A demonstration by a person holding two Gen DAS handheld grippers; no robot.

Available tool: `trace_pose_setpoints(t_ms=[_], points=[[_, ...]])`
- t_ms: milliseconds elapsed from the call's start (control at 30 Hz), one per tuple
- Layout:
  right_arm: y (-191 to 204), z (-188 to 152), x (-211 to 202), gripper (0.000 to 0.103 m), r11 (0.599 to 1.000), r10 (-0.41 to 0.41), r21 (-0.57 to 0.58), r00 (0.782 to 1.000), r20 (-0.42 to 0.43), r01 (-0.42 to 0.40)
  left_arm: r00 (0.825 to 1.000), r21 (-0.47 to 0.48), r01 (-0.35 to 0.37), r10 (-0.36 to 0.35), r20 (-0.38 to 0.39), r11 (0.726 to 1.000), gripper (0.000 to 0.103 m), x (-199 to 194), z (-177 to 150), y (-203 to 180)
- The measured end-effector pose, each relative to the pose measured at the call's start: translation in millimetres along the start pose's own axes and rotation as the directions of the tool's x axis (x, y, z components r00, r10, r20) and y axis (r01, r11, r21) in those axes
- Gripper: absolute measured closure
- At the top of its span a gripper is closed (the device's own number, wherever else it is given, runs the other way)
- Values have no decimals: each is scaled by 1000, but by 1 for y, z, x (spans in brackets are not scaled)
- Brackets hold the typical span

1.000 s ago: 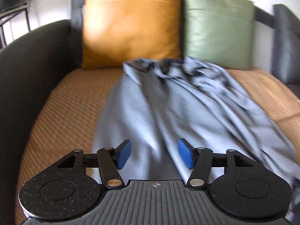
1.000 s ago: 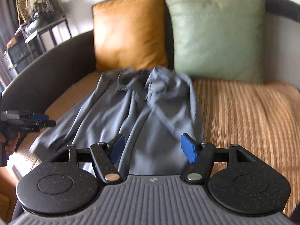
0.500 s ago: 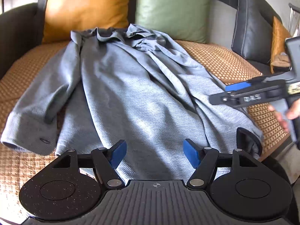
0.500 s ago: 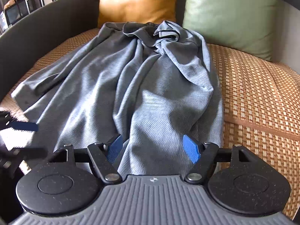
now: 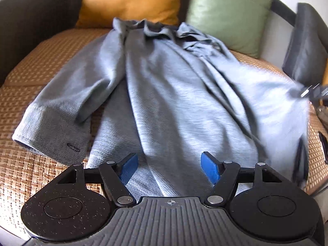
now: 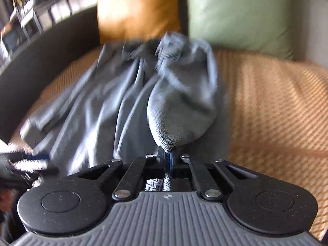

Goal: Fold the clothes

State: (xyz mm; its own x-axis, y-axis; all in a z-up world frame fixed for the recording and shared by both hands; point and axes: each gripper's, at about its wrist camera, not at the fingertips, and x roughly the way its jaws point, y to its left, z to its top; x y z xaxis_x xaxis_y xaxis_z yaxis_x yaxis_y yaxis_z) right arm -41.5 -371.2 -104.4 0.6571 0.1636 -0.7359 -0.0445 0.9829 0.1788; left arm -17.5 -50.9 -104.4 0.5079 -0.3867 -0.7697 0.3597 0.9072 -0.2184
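A grey herringbone shirt (image 5: 174, 94) lies spread on a woven orange sofa seat (image 5: 41, 65), collar toward the cushions, one sleeve (image 5: 61, 112) lying out to the left. My left gripper (image 5: 169, 167) hangs open just above the shirt's near hem, blue pads wide apart, nothing pinched. My right gripper (image 6: 166, 161) is shut on the shirt's (image 6: 176, 106) near hem, which bunches into a taut fold rising from the pads. The other gripper (image 6: 26, 164) shows blurred at the left edge of the right wrist view.
An orange cushion (image 5: 131, 2) and a green cushion (image 5: 229, 14) lean against the sofa back. A dark armrest (image 5: 30, 24) curves on the left and a dark grey cushion (image 5: 305, 47) stands at the right. Bare woven seat (image 6: 272, 106) lies right of the shirt. Shelving (image 6: 30, 20) stands beyond the sofa.
My right gripper has gone from open to shut on the shirt's hem and pulled the cloth taut. My left gripper has sunk closer to the hem, still open.
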Motion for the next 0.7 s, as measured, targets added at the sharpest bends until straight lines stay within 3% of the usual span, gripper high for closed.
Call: trace_pose_setpoints(t_ms=[100,167,233,333,433,633,700], points=[[-24,27,-25,100,997,-77,8,995,69,76,1000,-29,2,-2,-1,1000,28,6,5,2],[-44,44,-35,100,990,-140,23,985,98,138,1000,-23,-5,5,-11,1000,78,10,7,1],[-66,57,-40,100,978,-208,48,971,119,203,1000,-16,-11,10,-20,1000,102,15,10,0],[-103,75,-41,100,949,-314,82,939,138,305,1000,-12,-4,4,-10,1000,103,13,11,2],[-142,93,-36,100,897,-438,130,887,144,422,1000,-3,-1,1,-6,1000,103,9,12,4],[-225,119,-12,100,734,-669,233,738,87,638,999,3,50,-50,11,999,103,0,21,6],[-251,116,3,100,681,-710,278,704,24,678,998,13,66,-66,6,998,103,2,24,4]])
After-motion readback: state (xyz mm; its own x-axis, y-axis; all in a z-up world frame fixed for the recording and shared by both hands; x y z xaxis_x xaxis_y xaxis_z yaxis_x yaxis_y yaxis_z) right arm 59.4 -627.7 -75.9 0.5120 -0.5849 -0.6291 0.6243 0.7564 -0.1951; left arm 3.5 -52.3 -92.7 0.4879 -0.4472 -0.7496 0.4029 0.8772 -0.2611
